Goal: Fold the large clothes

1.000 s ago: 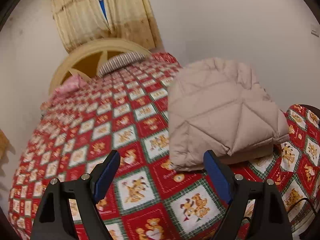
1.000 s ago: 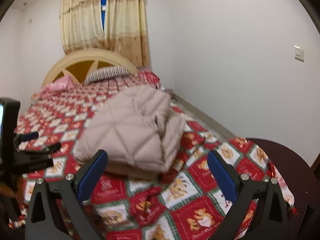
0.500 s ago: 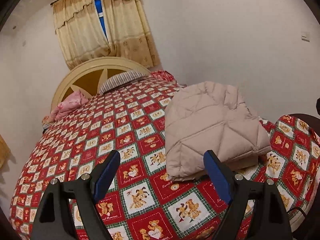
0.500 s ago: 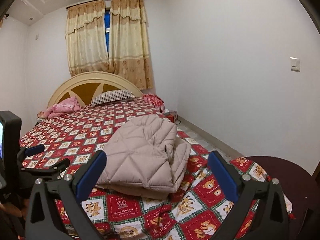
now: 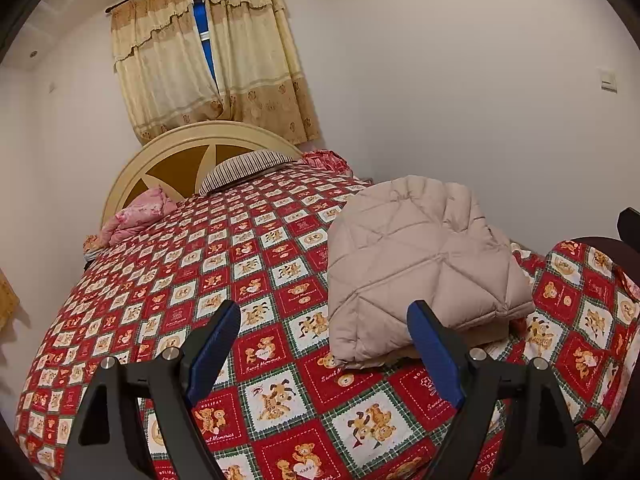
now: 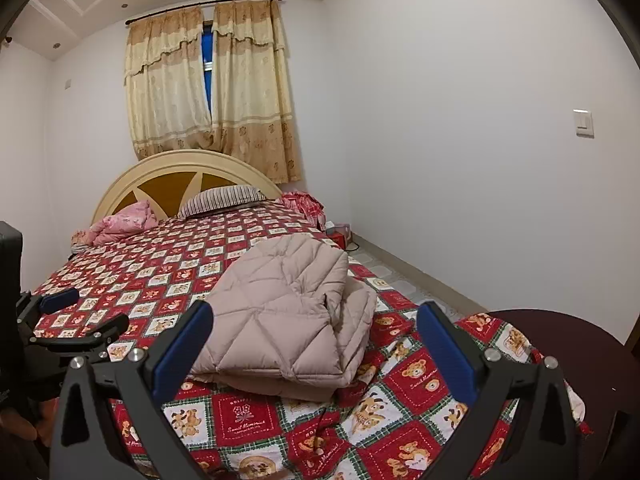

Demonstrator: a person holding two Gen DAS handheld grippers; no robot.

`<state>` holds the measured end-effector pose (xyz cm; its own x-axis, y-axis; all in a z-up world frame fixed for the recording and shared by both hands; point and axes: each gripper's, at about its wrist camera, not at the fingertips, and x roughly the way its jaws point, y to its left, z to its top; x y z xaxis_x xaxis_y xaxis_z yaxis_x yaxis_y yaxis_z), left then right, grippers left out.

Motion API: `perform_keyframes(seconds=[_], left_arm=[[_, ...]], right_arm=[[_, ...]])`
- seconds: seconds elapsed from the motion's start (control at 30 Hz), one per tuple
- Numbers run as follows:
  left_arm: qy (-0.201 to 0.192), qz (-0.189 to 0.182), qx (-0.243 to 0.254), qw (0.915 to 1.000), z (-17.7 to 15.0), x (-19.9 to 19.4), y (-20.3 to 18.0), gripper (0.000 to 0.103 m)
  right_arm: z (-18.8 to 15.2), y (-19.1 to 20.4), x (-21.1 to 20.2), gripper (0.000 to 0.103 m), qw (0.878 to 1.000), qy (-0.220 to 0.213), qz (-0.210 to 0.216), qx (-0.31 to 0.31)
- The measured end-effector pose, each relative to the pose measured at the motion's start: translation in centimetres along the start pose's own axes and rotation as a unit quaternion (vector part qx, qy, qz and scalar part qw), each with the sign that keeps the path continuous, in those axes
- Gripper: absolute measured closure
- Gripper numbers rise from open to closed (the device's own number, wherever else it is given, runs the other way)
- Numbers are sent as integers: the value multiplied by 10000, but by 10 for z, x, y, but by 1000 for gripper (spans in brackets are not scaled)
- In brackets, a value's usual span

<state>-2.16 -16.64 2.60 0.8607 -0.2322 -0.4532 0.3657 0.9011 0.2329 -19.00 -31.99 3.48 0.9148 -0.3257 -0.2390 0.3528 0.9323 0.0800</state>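
Beige quilted jacket (image 6: 288, 312) folded on bedspread (image 6: 160, 264); both claws wide, empty.

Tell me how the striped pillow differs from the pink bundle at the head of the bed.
The striped pillow bears thin dark and pale stripes; the pink bundle is pink with a faint print. The pillow leans smooth against the headboard; the bundle lies crumpled, nearer the bed's left side in both views. Both are soft things at the head of the bed, far from the folded jacket.
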Motion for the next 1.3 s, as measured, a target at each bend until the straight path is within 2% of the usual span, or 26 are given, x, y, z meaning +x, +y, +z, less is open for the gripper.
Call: perform_keyframes(seconds=[1.3], left_arm=[[120,-64,-160,9998,2,6,-2,17]], right_arm=[[-4,14,-6,0,9999,89,19,53]])
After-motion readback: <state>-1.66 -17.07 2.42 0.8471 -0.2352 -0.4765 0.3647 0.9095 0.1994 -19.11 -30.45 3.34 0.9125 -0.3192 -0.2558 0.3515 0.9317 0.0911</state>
